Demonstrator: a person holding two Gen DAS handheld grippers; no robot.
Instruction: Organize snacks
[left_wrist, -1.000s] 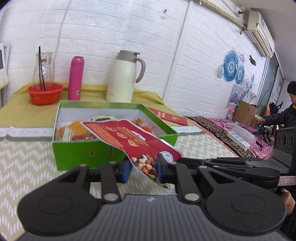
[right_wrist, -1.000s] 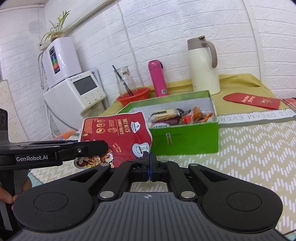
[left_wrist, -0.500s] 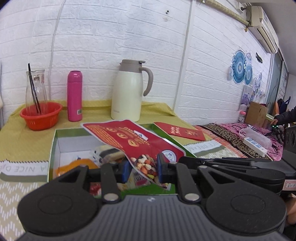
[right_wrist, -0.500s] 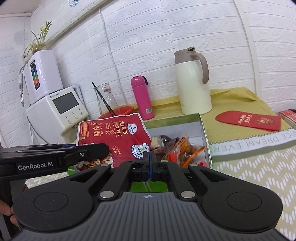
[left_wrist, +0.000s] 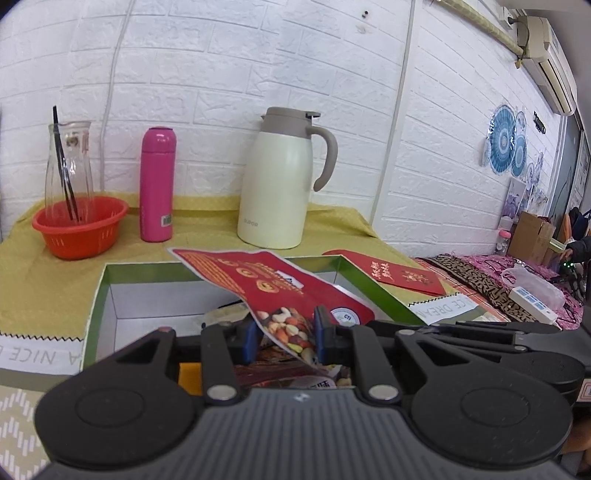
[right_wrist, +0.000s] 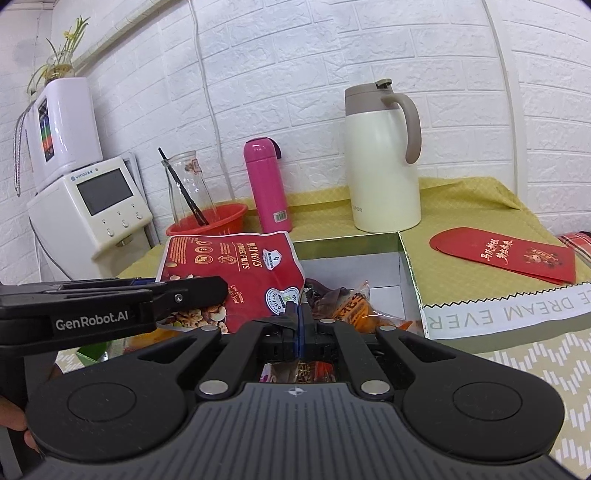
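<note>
A red mixed-nuts pouch (left_wrist: 269, 291) hangs over the open green box (left_wrist: 96, 295). My left gripper (left_wrist: 284, 334) has its blue pads around the pouch's lower edge, with a gap showing between pad and pouch. My right gripper (right_wrist: 298, 325) is shut on the pouch's corner (right_wrist: 236, 273) in the right wrist view. The left gripper's fingers (right_wrist: 147, 299) show there from the side across the pouch. The box (right_wrist: 410, 273) holds several snack packets (right_wrist: 354, 306) under the pouch.
A cream thermos jug (left_wrist: 280, 181), a pink bottle (left_wrist: 157, 184) and an orange bowl (left_wrist: 79, 225) with a glass carafe stand behind the box. A red envelope (right_wrist: 506, 258) lies to the right. A white appliance (right_wrist: 88, 206) stands at the left.
Both grippers have carried the pouch forward from in front of the box to over its open top. The box now lies right below them.
</note>
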